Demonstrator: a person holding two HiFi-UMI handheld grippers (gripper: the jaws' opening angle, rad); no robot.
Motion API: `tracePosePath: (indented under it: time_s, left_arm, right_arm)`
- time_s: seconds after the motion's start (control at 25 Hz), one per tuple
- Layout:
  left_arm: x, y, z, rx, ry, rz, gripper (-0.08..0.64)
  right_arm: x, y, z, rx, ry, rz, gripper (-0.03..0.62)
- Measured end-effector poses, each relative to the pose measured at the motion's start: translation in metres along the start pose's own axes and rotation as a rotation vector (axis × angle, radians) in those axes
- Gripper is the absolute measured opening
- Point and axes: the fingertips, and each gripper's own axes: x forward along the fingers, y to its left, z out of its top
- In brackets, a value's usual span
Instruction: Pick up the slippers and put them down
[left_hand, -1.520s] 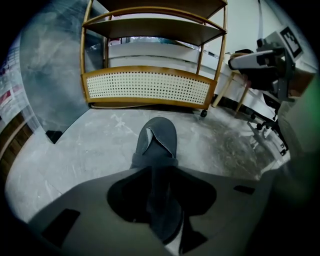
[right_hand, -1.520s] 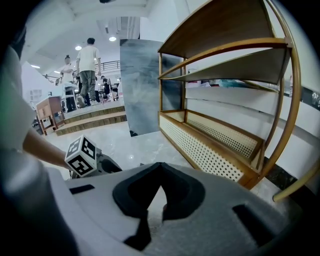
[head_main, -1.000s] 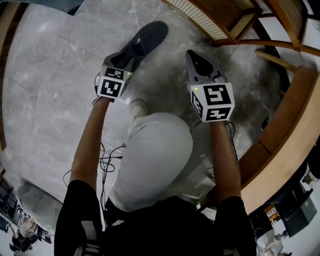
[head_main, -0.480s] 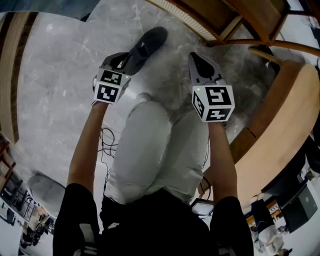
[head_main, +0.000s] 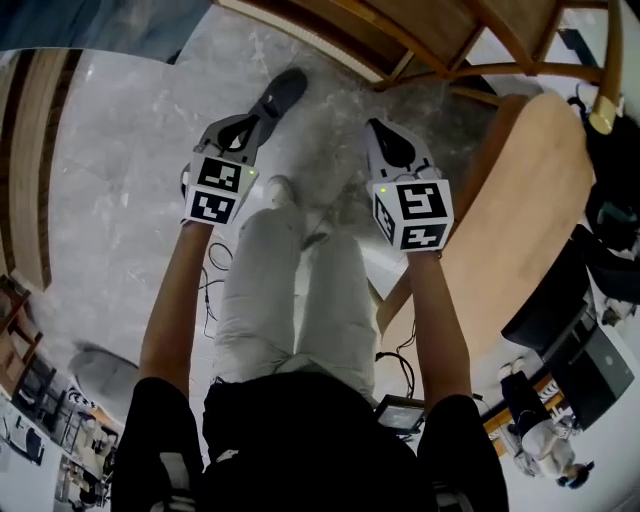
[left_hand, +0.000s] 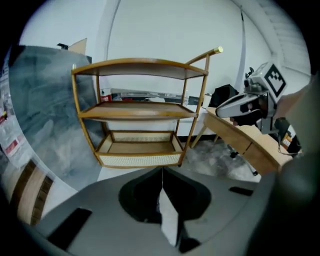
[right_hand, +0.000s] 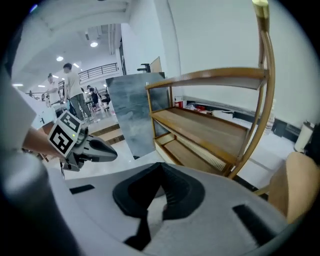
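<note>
One dark grey slipper (head_main: 283, 92) lies on the marble floor, beyond the tip of my left gripper (head_main: 250, 120) in the head view. Neither gripper view shows a slipper. My left gripper (left_hand: 161, 170) is raised well above the floor, its jaws shut with nothing between them. My right gripper (head_main: 373, 123) is held at about the same height, to the right of the person's legs. In the right gripper view its (right_hand: 161, 164) pads meet at the tips and hold nothing. Each gripper shows in the other's view: the right gripper (left_hand: 222, 112) and the left gripper (right_hand: 114, 154).
A wooden shelf unit (left_hand: 140, 110) (right_hand: 210, 125) (head_main: 400, 40) stands straight ahead. A curved wooden table (head_main: 520, 230) is on the right. A grey marble slab (left_hand: 40, 100) leans left of the shelf. Cables (head_main: 210, 290) trail on the floor by the person's white shoe (head_main: 279, 190).
Both grippers have risen away from the floor as the person stands up. The dark slipper stays down on the floor and now looks smaller and farther off.
</note>
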Motion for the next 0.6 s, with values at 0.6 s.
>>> tracePosePath:
  time_s: [0.6]
  left_arm:
    - [-0.225,-0.033,0.204,-0.09,-0.194,0.006,0.006]
  right_arm:
    - [-0.189,0.01,0.178,-0.01,-0.074,-0.055,0.0]
